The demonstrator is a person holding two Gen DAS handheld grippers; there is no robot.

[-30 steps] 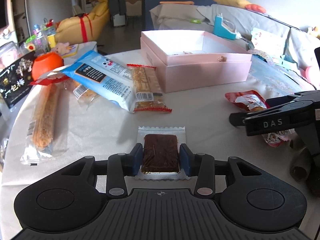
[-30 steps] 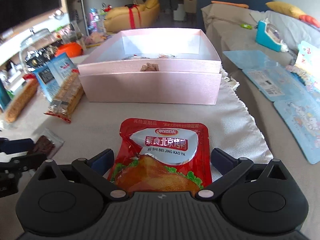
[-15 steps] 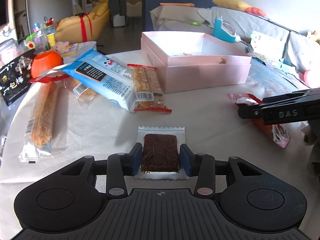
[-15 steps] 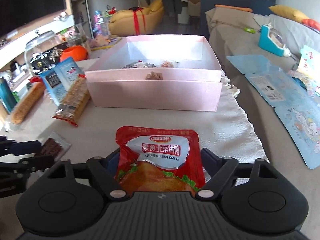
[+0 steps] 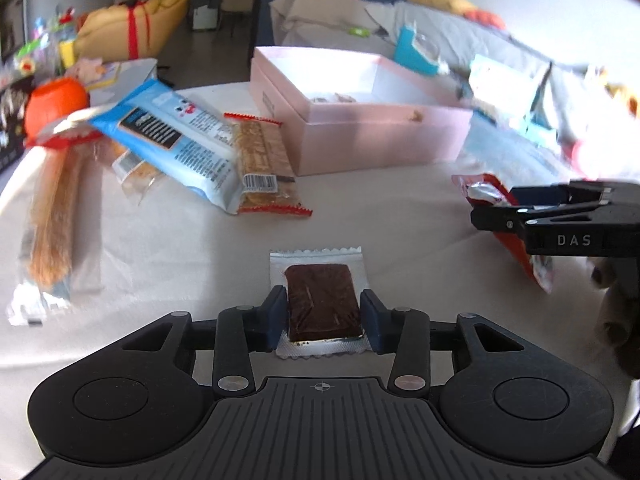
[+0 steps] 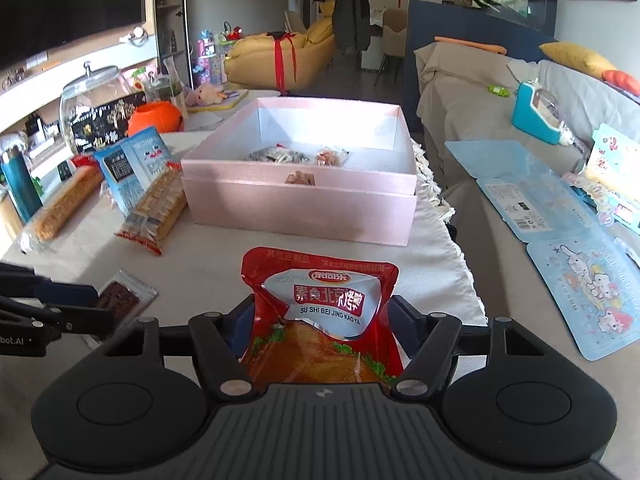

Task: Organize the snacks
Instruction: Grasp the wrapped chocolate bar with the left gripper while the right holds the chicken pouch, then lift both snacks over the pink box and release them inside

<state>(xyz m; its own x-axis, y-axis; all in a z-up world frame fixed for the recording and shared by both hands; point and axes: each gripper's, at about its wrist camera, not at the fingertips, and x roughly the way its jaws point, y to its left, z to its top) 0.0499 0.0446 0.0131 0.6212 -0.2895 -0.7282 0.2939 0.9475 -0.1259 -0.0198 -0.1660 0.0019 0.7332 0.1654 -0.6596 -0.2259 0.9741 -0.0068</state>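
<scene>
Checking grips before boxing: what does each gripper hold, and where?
Right gripper: red pouch, squeezed across its lower sides. Left gripper: brown snack packet, by its long edges.

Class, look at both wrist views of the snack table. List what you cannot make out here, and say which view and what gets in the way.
- Pink box contents: right wrist view, small wrappers too far away to name; left wrist view, the near wall hides most.
- Red pouch lower end: right wrist view, hidden behind the right gripper body.
- Long snack stick label: left wrist view, blurred.
- Brown bar: left wrist view, left gripper pads flank it; contact unclear.
</scene>
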